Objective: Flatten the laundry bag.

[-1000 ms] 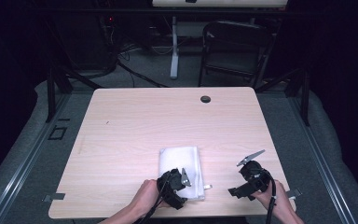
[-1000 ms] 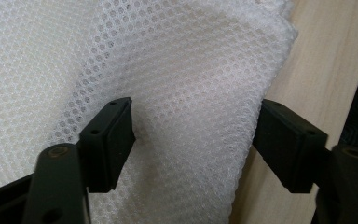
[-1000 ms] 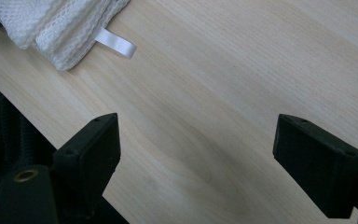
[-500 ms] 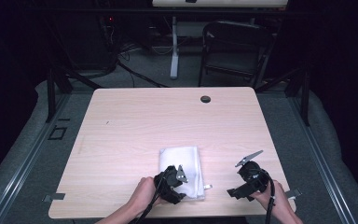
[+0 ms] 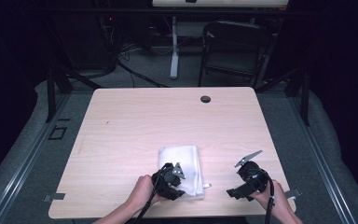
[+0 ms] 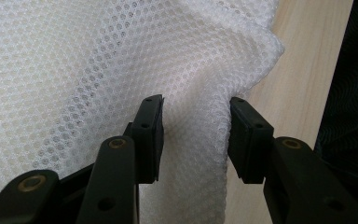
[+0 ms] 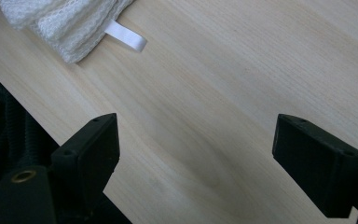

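Spanning the scene, the pale wood worktop carries a folded white mesh cloth at its 6 o'clock edge. At the cloth's 7 o'clock corner, the left gripper has just been closing its jaws, a fold of mesh between them. Well apart at 4 o'clock, the right gripper holds its jaws wide over bare wood, near the cloth's small white tag.

Light wooden table; dark grommet near its far edge; black chair beyond.
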The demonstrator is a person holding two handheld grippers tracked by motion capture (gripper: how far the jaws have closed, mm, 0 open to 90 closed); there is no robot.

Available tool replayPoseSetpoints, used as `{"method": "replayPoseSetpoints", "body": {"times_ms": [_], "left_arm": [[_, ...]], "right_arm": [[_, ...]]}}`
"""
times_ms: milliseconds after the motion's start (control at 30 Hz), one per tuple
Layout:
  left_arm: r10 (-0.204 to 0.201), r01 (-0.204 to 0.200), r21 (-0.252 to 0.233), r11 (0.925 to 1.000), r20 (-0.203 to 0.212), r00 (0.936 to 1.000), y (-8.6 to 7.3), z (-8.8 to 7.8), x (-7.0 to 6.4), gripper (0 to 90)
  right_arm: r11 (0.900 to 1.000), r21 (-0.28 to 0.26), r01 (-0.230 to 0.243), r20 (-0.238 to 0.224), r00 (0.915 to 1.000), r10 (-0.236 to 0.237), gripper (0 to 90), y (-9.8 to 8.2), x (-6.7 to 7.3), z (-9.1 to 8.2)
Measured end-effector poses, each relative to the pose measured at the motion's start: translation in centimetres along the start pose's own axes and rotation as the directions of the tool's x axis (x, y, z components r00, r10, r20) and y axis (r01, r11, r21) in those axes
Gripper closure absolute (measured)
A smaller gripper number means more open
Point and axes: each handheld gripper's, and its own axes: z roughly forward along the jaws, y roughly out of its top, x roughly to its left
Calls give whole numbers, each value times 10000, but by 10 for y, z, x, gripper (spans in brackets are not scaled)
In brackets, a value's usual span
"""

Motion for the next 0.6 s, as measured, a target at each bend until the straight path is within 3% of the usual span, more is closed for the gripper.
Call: {"method": "replayPoseSetpoints", "body": {"times_ms": [400,600], "left_arm": [[-432,435,-87,9990,356,9984,-2,-1,6,622],[-673,685,-164,9975,629,9957,-3,-1,10,633]], "right_arm": [[9995,145,283,43,9996,-284,146,1,2,1],[10000,14,87,-144,9999,-87,146,1,4,2]]}}
